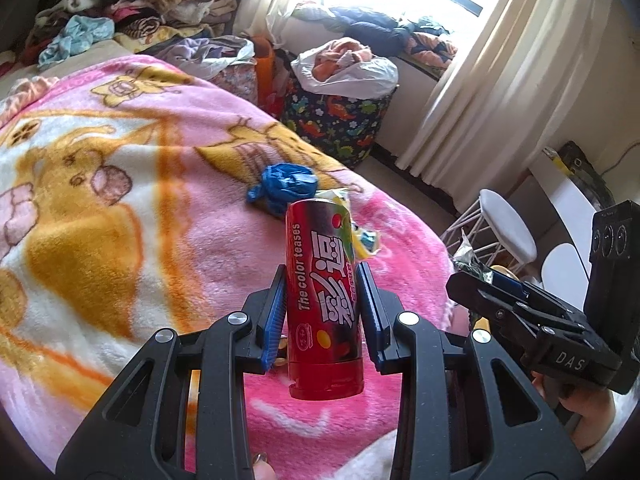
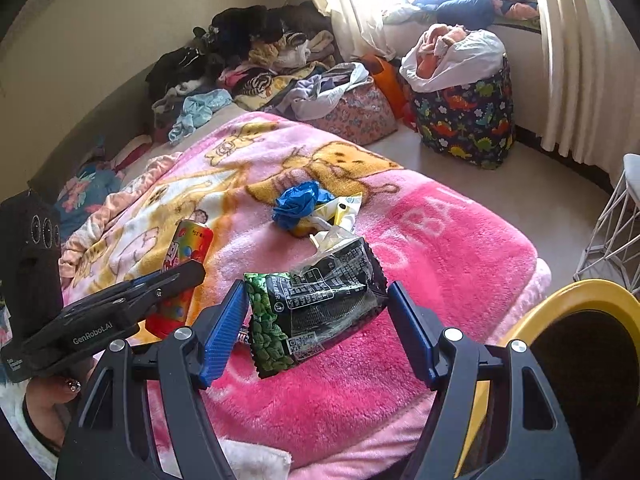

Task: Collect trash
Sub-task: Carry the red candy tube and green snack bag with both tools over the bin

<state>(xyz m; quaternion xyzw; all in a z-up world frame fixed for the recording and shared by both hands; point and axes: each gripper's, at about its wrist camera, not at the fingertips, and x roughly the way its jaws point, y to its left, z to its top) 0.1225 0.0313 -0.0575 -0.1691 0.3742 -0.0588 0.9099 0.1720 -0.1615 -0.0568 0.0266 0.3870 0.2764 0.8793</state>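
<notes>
A red candy tube (image 1: 320,292) printed "The color teases" stands upright between the blue pads of my left gripper (image 1: 322,280), which is shut on it above the pink blanket (image 1: 120,200). My right gripper (image 2: 316,292) is shut on a crinkled black and green snack bag (image 2: 312,312) that spans from pad to pad. On the blanket beyond lie a crumpled blue plastic bag (image 2: 298,204) and a yellow and white wrapper (image 2: 340,210). The left gripper (image 2: 176,276) with the tube (image 2: 188,248) shows at the left of the right wrist view.
A yellow-rimmed bin (image 2: 580,292) with a dark inside sits at the lower right, beside the bed. A dinosaur-print basket (image 2: 468,120) full of clothes stands under the curtained window. A white wire stool (image 2: 612,232) is at the right. Piled clothes (image 2: 260,52) cover the bed's far end.
</notes>
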